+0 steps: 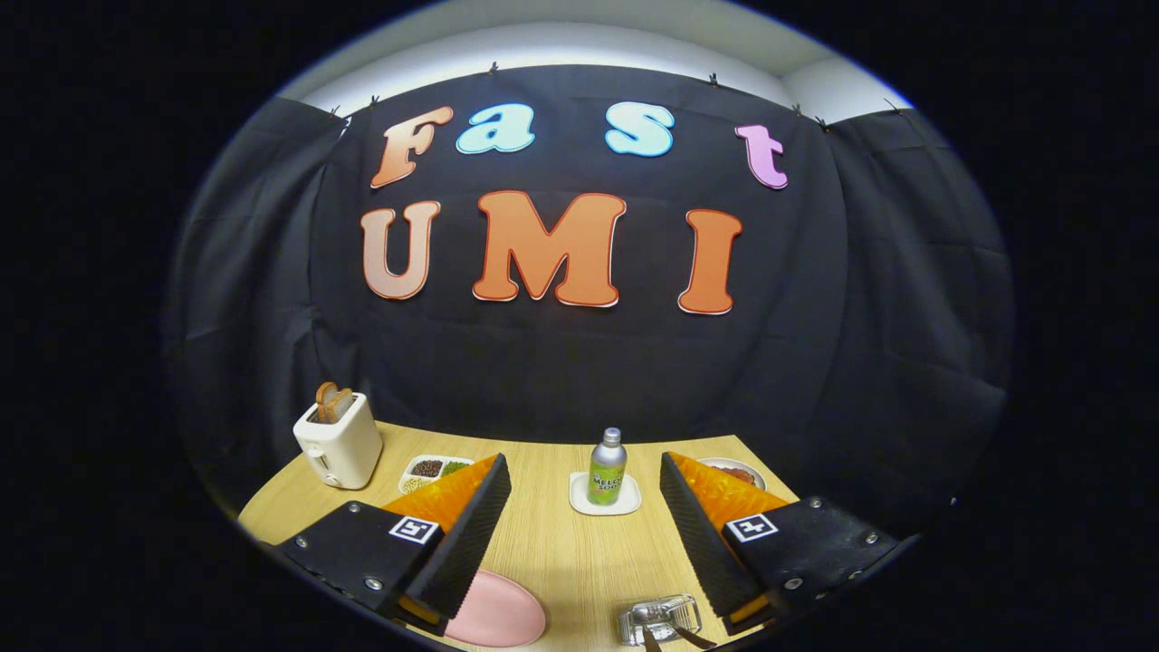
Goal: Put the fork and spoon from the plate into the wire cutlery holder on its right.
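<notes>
The wooden table (543, 543) runs forward under the claw (585, 530), whose two fingers stand wide apart with nothing held between them.

Low beside the inner edge of the left finger lies the pink plate (496, 616), partly hidden by that finger. The part that shows is bare, with no fork or spoon on it, though the covered part cannot be checked.

Close to the right finger's near end sits the wire cutlery holder (659, 618), and two dark handles (670, 637) stick out of it toward the camera. They look like cutlery already dropped in, which suggests the task is finished or nearly so; whether they are the fork and the spoon cannot be told.

Beyond the fingers and between them, a green bottle (608, 467) stands upright on a small white coaster (605, 494). Farther off past the left finger is a white toaster (339, 443) with bread in it, then a small tray of foods (433, 469). A dish (735, 473) peeks out behind the right finger.
</notes>
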Demonstrator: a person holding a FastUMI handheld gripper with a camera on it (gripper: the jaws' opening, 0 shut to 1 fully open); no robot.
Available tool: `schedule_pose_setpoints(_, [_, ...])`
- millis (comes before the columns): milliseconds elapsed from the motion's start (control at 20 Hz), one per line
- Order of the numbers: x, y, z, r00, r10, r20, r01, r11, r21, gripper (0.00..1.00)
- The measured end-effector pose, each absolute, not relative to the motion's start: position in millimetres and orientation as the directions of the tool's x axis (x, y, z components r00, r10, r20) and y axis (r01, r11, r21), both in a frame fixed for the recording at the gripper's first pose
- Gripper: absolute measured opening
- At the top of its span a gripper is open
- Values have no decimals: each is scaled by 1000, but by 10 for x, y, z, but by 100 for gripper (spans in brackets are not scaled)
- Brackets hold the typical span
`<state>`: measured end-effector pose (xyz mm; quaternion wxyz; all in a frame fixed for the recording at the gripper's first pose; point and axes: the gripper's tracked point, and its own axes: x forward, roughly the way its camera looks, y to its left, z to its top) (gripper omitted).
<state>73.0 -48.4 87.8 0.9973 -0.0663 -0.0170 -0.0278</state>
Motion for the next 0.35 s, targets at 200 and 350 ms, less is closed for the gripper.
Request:
schedule_pose_setpoints(200, [705,-447,910,998,-38,43,42,994,-97,99])
schedule_pose_setpoints(350, [687,-440,932,998,-32,49,37,995,-91,99])
